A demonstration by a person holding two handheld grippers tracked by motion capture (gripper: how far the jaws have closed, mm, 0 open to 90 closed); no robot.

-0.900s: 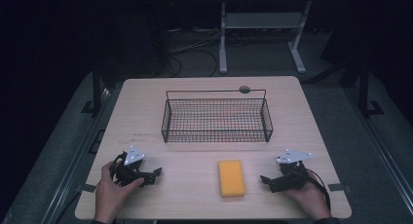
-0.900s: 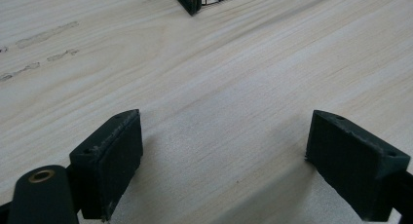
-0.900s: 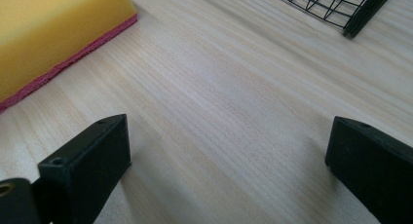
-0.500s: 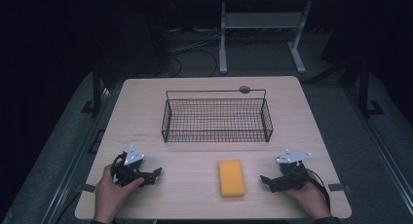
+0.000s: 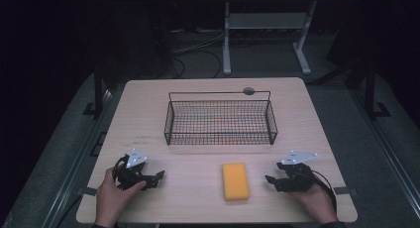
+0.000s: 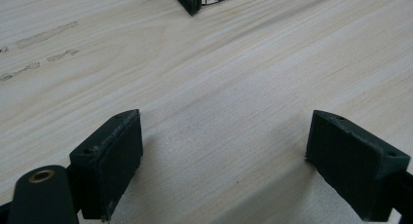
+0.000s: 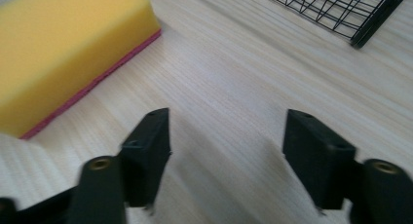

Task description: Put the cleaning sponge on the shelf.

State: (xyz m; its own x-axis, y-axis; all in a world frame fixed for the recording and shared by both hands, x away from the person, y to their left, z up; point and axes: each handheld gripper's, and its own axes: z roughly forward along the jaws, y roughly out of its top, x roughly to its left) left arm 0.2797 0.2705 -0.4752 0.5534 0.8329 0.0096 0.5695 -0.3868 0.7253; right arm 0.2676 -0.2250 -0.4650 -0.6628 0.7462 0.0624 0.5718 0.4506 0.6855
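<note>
1. On the pale wooden table (image 5: 148,114) sits a yellow rectangular sponge with a pink underside (image 5: 235,181), lying flat near my front edge, between my two grippers and touching neither.
2. Behind it, farther from me, stands a black wire-mesh basket (image 5: 220,120), and I see nothing inside it.
3. My left gripper (image 5: 157,177) rests low over the table, well to the left of the sponge; its jaws stand wide apart with only bare wood between them.
4. My right gripper (image 5: 268,179) sits just right of the sponge, jaws partly spread and holding nothing.
5. I judge the work barely begun: the sponge is not yet grasped, and lifting it into the basket is probably all left to do.
</note>
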